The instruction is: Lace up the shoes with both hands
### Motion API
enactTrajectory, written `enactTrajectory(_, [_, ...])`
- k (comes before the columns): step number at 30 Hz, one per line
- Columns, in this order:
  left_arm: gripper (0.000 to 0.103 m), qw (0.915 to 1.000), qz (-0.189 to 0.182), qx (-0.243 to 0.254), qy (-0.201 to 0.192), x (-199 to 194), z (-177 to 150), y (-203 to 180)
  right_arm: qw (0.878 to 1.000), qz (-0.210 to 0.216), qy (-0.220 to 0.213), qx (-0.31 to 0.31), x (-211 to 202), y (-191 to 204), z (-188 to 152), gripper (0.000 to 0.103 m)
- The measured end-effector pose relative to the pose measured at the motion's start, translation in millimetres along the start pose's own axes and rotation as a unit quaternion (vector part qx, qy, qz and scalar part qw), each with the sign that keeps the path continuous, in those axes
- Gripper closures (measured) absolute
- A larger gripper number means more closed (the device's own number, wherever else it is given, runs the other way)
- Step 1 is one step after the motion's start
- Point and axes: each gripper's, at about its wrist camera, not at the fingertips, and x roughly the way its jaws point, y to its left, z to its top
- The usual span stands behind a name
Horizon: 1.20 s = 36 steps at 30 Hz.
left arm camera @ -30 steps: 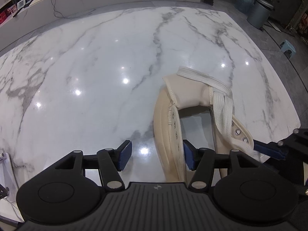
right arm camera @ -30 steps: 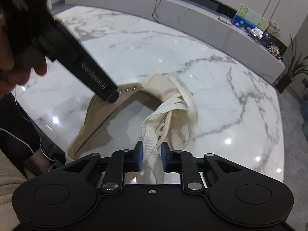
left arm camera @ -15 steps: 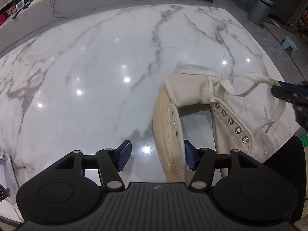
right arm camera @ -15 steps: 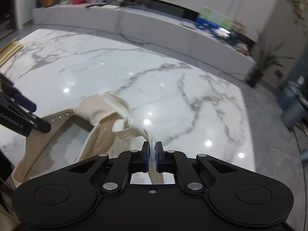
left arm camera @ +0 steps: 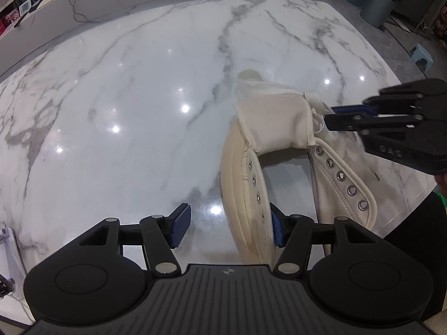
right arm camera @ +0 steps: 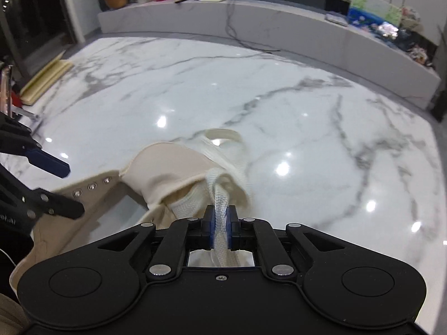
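White lace (right arm camera: 220,217) sits between just-loosening right tongs (right arm camera: 220,233); left tongs (left arm camera: 227,227) gape beside shoe (left arm camera: 279,128).

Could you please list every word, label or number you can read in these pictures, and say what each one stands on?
"DAS": pale letters on the black body of the right gripper, left wrist view; perhaps cut off.
"ehAI": end of a cut-off word on the left gripper, at the right wrist view's left edge.
Boxes and cards on the counter: too blurred to read.
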Motion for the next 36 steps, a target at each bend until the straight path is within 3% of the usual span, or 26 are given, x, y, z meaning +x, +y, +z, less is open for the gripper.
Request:
enactTrajectory(2, [0.048,1.0000,-0.001,0.000,0.004,3,2,0,1.000,-0.020,-0.001,-0.019,7,1,2,0.058])
enactTrajectory(10, [0.048,0.9999,0.000,0.002,0.013,11,8,-1,1.000,-0.014,0.011,0.005,36,-20,10,0.059])
enactTrajectory(13, [0.048,0.9999,0.000,0.000,0.016,13,8,1,0.999,-0.008,0.021,0.025,48,-26,13,0.072])
enactTrajectory(15, [0.048,0.9999,-0.002,-0.002,0.017,13,8,2,0.999,-0.008,0.029,0.034,53,-28,14,0.096])
enactTrajectory(21, [0.048,0.9998,-0.005,-0.005,0.016,14,8,2,0.997,-0.050,0.044,0.038,50,-32,6,0.099])
enactTrajectory(26, [0.048,0.9998,-0.008,-0.009,0.012,14,7,5,0.990,-0.114,0.058,0.059,31,-52,-11,0.099])
enactTrajectory(31, [0.048,0.9998,-0.009,-0.015,0.006,15,7,5,0.985,-0.149,0.056,0.064,6,-57,-20,0.092])
enactTrajectory(33, [0.050,0.9998,-0.012,-0.016,0.003,13,6,5,0.985,-0.148,0.047,0.069,-4,-56,-21,0.070])
enactTrajectory(36, [0.050,0.9997,-0.019,-0.011,-0.012,6,7,6,0.990,-0.119,0.012,0.075,-24,-46,-14,0.061])
